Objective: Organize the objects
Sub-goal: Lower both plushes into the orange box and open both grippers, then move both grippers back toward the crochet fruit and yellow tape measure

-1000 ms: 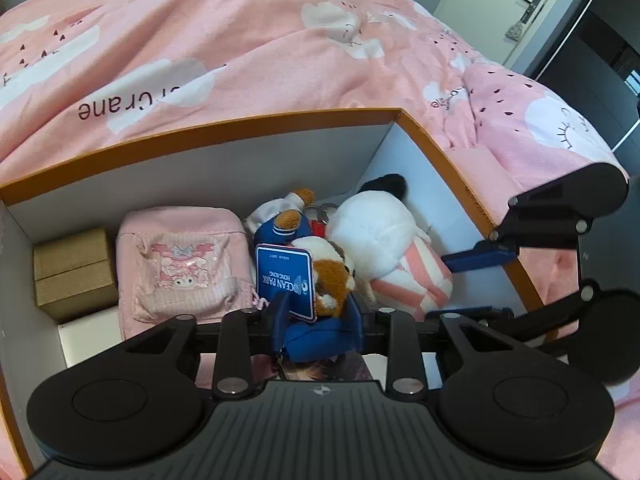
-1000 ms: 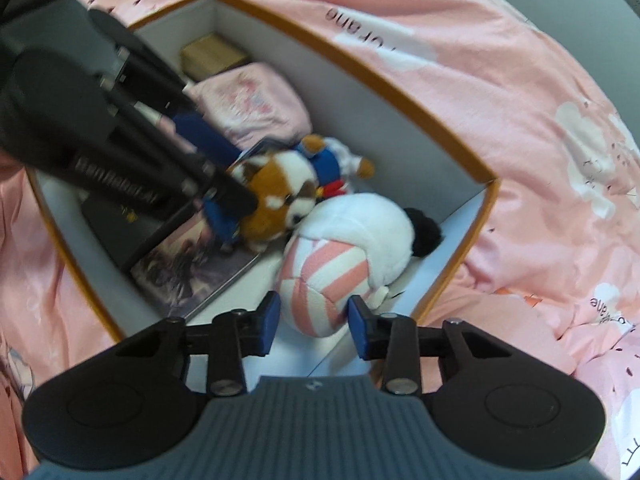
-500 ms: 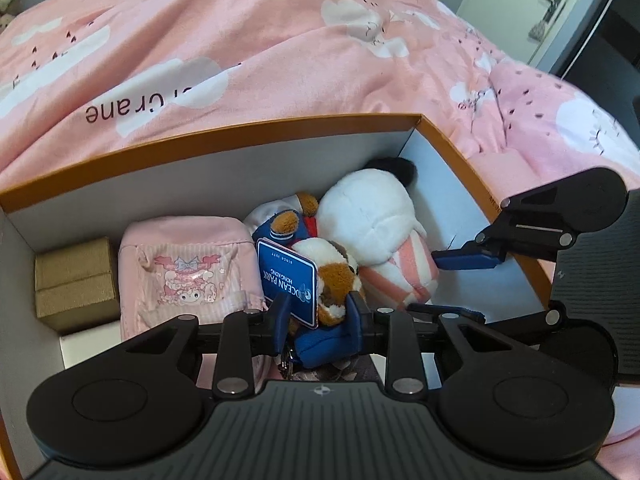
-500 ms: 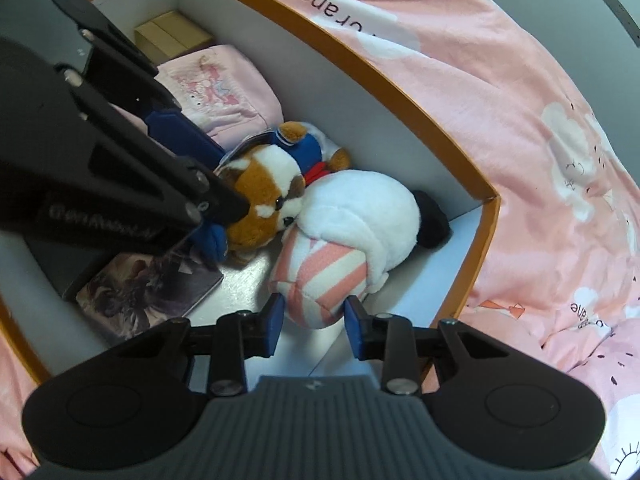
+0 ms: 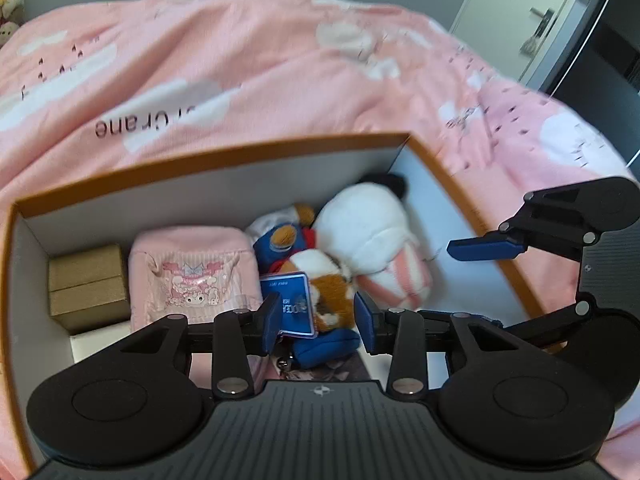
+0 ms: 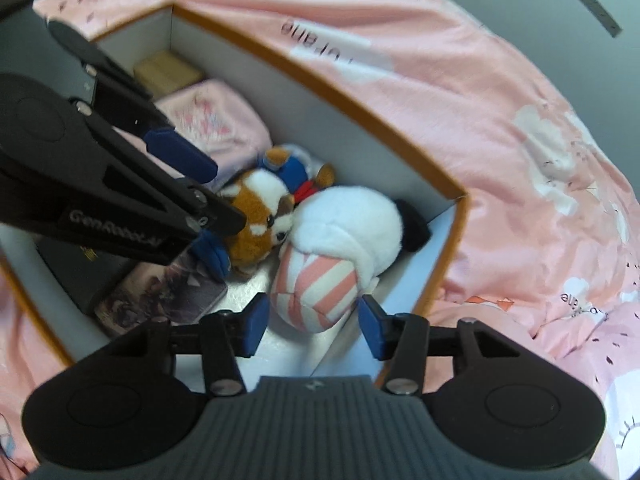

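Pink duvet (image 5: 280,72), beyond both grippers: upside-down lettering ending "Crane". Left gripper's arm (image 6: 116,228), ahead-left of right gripper: "GenRobot" branding, partly legible.

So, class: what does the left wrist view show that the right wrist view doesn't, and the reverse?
Only the left wrist view shows the grey door with its metal handle and the blue paper tag. Only the right wrist view shows the dark picture-covered book. Both share the orange-rimmed white box, the white plush with pink stripes and the pink printed pouch.

Soft, even daylight; both fisheye views bend at the edges, and the pink bedspread (image 5: 280,60) looks motion-blurred.
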Available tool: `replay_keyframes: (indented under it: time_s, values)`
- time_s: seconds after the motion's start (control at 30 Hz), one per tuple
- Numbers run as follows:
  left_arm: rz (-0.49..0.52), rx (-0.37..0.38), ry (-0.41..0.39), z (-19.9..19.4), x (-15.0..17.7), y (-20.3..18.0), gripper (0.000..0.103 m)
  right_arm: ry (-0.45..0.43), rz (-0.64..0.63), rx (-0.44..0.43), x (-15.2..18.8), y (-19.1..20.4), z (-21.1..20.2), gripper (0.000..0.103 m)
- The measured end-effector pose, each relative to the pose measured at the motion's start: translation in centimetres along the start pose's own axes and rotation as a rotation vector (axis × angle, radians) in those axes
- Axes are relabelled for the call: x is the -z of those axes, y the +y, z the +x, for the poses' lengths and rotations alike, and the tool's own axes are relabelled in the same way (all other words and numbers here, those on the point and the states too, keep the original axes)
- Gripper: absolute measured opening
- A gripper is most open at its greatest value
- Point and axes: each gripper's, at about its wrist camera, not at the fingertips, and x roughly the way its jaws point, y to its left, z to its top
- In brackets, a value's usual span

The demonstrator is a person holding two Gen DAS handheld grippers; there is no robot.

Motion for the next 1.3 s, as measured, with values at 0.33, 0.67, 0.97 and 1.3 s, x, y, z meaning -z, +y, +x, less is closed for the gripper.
replay_keyframes:
  time_s: [0.33, 0.67, 0.97, 1.3]
  values:
    - [0.136, 0.042, -0.236, -8.5, 2.9, -4.5, 0.053, -0.233, 0.231, -0.006, 2.9, -0.1, -7.9, 0.065]
    - [0.173, 0.042, -0.318, -12.4, 9.4, -7.2, 0.054, -0.427, 0.417, 0.057, 11.0, 4.8, -14.2, 0.086]
    - [0.088, 0.005, -0.177, -9.1, 14.3, -6.9, 0.054, -0.251, 0.523, 0.0, 15.4, 9.0, -10.4, 0.084]
    - [0.087, -0.031, -0.051, -6.8, 16.4, -6.9, 0.054, -0.089, 0.564, -0.086, 16.9, 10.4, -5.8, 0.05]
